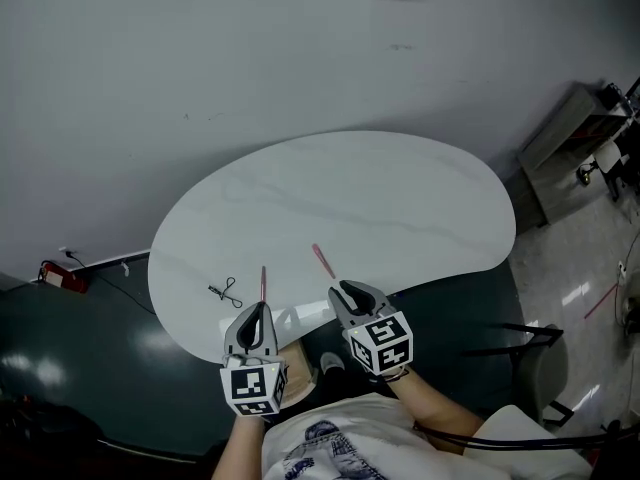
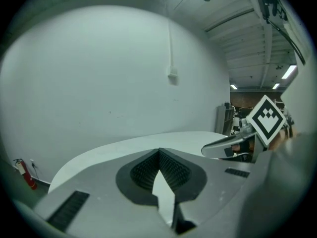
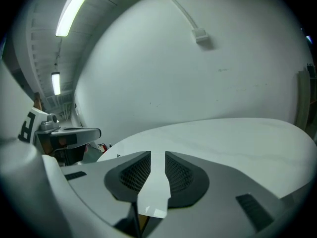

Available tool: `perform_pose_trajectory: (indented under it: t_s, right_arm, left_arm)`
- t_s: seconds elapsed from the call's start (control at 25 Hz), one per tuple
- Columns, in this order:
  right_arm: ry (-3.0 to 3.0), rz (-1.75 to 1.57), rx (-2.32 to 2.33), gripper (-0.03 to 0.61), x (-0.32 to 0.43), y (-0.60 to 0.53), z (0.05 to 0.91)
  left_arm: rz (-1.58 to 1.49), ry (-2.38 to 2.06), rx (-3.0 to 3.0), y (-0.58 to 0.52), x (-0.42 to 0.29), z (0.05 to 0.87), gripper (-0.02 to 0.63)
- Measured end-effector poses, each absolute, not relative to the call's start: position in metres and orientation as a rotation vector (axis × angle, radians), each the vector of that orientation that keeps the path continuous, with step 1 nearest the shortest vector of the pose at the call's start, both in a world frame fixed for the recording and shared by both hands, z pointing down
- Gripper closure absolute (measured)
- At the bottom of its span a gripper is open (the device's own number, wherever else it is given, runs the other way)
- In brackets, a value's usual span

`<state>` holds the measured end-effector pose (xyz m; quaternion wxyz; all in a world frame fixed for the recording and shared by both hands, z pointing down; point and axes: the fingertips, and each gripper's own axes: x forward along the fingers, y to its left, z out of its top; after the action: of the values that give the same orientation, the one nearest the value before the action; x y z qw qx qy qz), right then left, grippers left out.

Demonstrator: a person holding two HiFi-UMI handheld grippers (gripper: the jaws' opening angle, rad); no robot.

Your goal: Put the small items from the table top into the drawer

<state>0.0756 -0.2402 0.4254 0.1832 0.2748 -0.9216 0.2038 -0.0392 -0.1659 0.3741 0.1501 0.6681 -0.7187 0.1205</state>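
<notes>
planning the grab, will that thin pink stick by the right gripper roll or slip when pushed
Probably light: the pink stick is very thin beside the right gripper. It may roll or skid, since it lies flat on the smooth, glossy table top. It looks straight, so likely stiff, though its material cannot be told.

On the one white table (image 1: 350, 198) lie two thin red sticks (image 1: 263, 282) (image 1: 323, 261). Near them is one small black wire object (image 1: 226, 291).

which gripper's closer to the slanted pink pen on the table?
Right. The right gripper is just short of the pink pen, slightly to its right. The left gripper is farther, off to the pen's left, behind the red stick.
</notes>
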Motion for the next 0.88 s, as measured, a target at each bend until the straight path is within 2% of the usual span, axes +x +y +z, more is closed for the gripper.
perform_pose_trajectory:
  t_s: [0.36, 0.88]
  right_arm:
    - [-2.544, 0.587, 0.718, 0.402, 0.059, -0.257, 0.452]
    - [-2.375, 0.486, 0.719, 0.402, 0.039, -0.293, 0.527]
  left_arm:
    - [0.364, -2.029, 1.898, -0.19, -0.043, 0.396, 0.594]
    - [0.405, -2.009, 1.827, -0.203, -0.064, 0.426, 0.594]
